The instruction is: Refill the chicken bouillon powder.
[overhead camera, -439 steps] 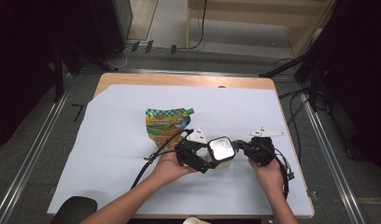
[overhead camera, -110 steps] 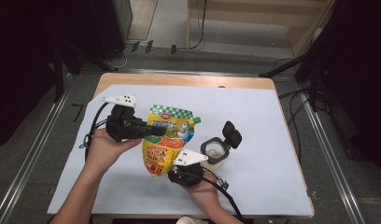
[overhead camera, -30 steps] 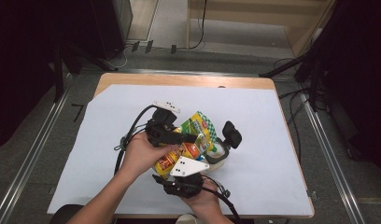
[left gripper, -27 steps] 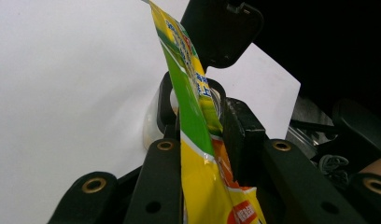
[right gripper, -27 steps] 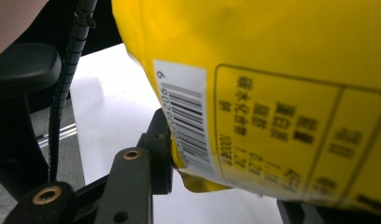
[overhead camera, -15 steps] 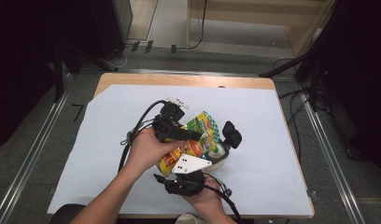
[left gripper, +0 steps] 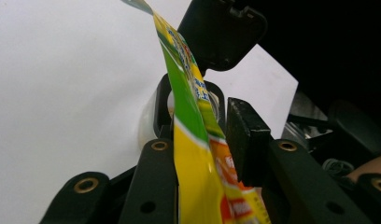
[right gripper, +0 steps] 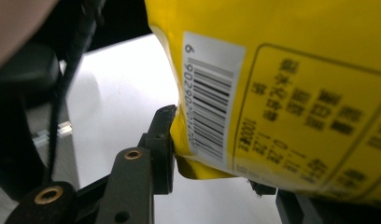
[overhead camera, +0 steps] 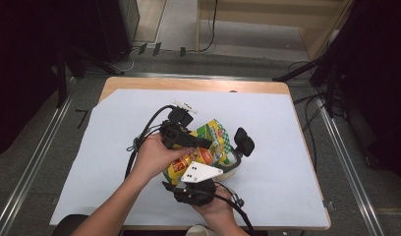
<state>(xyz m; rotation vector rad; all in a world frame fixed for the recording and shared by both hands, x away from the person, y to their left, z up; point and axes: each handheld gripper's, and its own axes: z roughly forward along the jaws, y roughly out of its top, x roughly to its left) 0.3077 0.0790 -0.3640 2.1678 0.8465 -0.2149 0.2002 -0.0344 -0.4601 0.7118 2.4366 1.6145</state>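
Grippers meet over the middle of the white sheet (overhead camera: pixel 287 132) covering the table. We hold a yellow-and-green pouch (overhead camera: pixel 208 142) tilted over a clear container (overhead camera: pixel 228 164) whose black flip lid (overhead camera: pixel 243 141) stands open. Our left gripper (left gripper: pixel 202 140) has the pouch's upper part between its jaws, which have just been opening; the left jaw lies against the film and the right one stands clear, so nothing is pinched. Our right gripper (right gripper: pixel 212 154) takes the pouch's lower corner by the barcode: one jaw touches its edge, the other is hidden behind it, so we cannot tell whether it clamps.
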